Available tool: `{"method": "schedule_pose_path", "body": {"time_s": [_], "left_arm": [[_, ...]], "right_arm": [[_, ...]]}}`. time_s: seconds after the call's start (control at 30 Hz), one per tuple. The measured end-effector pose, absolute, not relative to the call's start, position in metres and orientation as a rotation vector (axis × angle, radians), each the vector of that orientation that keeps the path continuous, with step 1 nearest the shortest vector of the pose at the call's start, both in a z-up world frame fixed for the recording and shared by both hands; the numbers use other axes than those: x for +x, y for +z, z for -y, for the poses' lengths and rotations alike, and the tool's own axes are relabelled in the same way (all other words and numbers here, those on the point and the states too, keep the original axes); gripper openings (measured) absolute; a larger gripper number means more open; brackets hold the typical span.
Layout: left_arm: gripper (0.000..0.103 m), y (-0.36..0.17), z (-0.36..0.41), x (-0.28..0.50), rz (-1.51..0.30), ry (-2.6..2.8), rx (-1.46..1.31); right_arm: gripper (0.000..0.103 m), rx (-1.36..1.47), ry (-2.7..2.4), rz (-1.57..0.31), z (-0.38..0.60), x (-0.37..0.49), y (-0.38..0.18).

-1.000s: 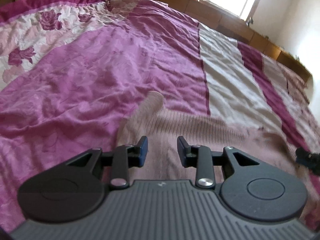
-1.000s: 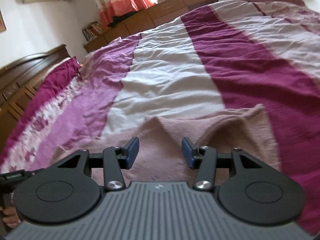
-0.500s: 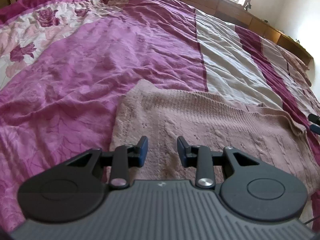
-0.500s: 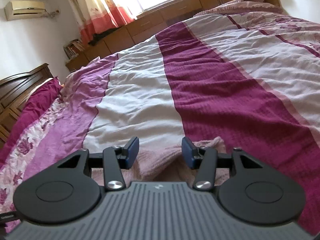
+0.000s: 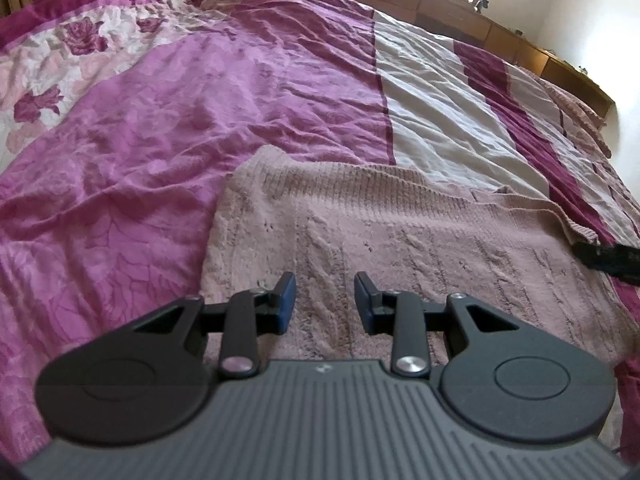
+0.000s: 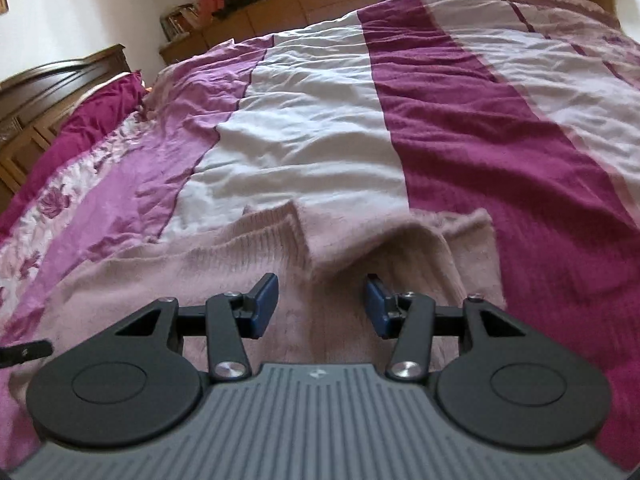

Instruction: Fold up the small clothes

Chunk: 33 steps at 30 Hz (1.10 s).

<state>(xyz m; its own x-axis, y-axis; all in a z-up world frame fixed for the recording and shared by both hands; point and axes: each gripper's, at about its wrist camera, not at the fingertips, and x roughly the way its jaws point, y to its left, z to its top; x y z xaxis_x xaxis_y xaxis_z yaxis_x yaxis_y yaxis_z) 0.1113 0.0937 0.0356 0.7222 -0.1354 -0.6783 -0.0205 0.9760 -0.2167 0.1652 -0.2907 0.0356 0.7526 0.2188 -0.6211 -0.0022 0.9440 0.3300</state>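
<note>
Through the left wrist camera I see my left tool (image 5: 325,301) with its two blue pads a little way apart and nothing between them. It hangs over a pink knitted sweater (image 5: 400,240) that lies flat on the bed (image 5: 200,100). The sweater is soft, with ribbed rows and tiny holes in the knit. Ahead and to the left of the tool the bed cover is shiny, wrinkled purple.

Through the right wrist camera my right tool (image 6: 322,306) stands wider apart and grips nothing. The sweater (image 6: 240,264) lies under and just ahead of it, with a raised fold of fuzzy knit ahead of the right pad. Beyond it the cover has white and dark red stripes.
</note>
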Motion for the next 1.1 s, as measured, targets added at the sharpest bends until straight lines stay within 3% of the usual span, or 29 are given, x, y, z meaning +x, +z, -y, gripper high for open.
{"method": "schedule_pose_path", "body": {"time_s": [0.4, 0.57, 0.67, 0.8, 1.1], "left_arm": [[0.034, 0.039, -0.096, 0.105, -0.78, -0.041, -0.229], [0.034, 0.046, -0.099, 0.097, -0.787, -0.026, -0.243], [0.051, 0.048, -0.1, 0.092, -0.8, -0.002, -0.249], [0.065, 0.051, -0.102, 0.081, -0.801, 0.034, -0.249], [0.065, 0.058, -0.098, 0.065, -0.844, 0.071, -0.211]], "right_arm": [[0.055, 0.433, -0.036, -0.65, 0.324, 0.168, 0.042], [0.068, 0.479, -0.048, -0.639, 0.336, 0.128, 0.046], [0.071, 0.507, -0.049, -0.641, 0.34, 0.106, 0.047], [0.077, 0.528, -0.056, -0.647, 0.343, 0.079, 0.043], [0.083, 0.697, -0.103, -0.671, 0.355, 0.031, 0.021]]}}
